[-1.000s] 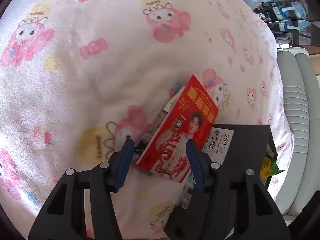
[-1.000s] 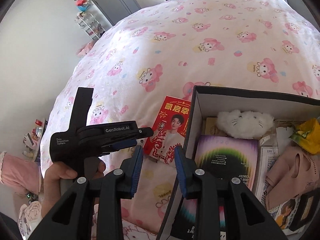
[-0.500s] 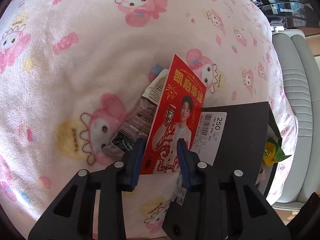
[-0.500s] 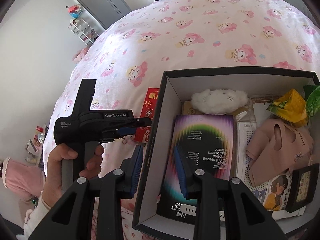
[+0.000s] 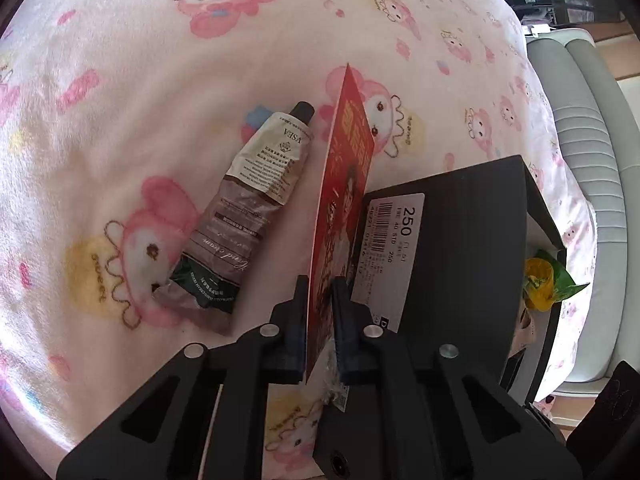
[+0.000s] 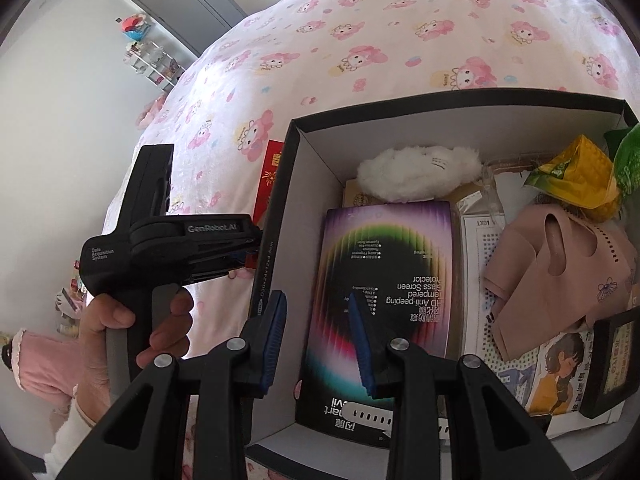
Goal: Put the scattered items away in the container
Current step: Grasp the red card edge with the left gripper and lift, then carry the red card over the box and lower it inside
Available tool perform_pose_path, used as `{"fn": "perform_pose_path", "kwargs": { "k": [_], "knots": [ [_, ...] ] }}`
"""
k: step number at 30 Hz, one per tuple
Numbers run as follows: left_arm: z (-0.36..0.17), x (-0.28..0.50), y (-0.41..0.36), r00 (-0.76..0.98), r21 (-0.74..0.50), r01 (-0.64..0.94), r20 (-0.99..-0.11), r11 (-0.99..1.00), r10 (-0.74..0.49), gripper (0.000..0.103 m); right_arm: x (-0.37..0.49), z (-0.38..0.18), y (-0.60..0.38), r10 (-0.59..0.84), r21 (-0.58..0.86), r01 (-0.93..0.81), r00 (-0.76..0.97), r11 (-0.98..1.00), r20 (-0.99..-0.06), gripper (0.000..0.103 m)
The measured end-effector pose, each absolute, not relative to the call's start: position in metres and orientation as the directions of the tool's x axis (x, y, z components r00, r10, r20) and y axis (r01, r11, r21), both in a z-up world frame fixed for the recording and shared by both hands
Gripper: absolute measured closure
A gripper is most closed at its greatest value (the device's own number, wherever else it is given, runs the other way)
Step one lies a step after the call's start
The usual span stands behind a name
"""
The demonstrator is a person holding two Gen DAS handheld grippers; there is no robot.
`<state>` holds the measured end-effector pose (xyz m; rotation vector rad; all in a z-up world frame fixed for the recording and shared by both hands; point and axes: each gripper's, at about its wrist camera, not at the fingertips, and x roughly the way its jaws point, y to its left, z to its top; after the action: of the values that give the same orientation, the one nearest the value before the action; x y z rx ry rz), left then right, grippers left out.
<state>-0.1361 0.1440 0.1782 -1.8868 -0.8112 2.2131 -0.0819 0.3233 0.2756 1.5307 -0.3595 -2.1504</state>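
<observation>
Left gripper (image 5: 320,312) has just been closing and now pinches the near bottom edge of the red card (image 5: 340,200), which stands on edge, tipped up off the pink blanket (image 5: 120,80), pressed against the left outside wall of the black box (image 5: 472,240). Edge grip makes sense: a flat card is hard to pick off soft fabric, so tilting it gives the jaws something to bite. A crumpled cream tube (image 5: 248,208) lies on the blanket just left of the card, still outside.

Right gripper (image 6: 318,344) hovers over the box's near left corner, jaws partly open, holding nothing; below it lies the screen protector pack (image 6: 380,280), with a white fluffy item (image 6: 416,168) farther back. Probably waiting its turn.
</observation>
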Motion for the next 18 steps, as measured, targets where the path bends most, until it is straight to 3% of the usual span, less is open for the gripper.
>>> {"fn": "perform_pose_path", "kwargs": {
  "k": [5,10,18],
  "knots": [
    [0.208,-0.112,0.131,-0.32,-0.555,0.213,-0.817,-0.804,0.479,0.103,-0.073,0.278,0.34,-0.522,0.479,0.212,-0.275,-0.852,-0.807,0.075],
    [0.236,-0.066,0.106,-0.441,-0.708,0.197,-0.682,-0.678,0.584,0.103,-0.054,0.286,0.377,-0.501,0.467,0.184,-0.29,-0.865,-0.815,0.075],
    [0.287,-0.012,0.118,-0.549,-0.774,0.11,-0.571,-0.624,0.611,0.101,-0.02,0.296,0.436,-0.488,0.47,0.138,-0.326,-0.872,-0.81,0.075]
  ]
}}
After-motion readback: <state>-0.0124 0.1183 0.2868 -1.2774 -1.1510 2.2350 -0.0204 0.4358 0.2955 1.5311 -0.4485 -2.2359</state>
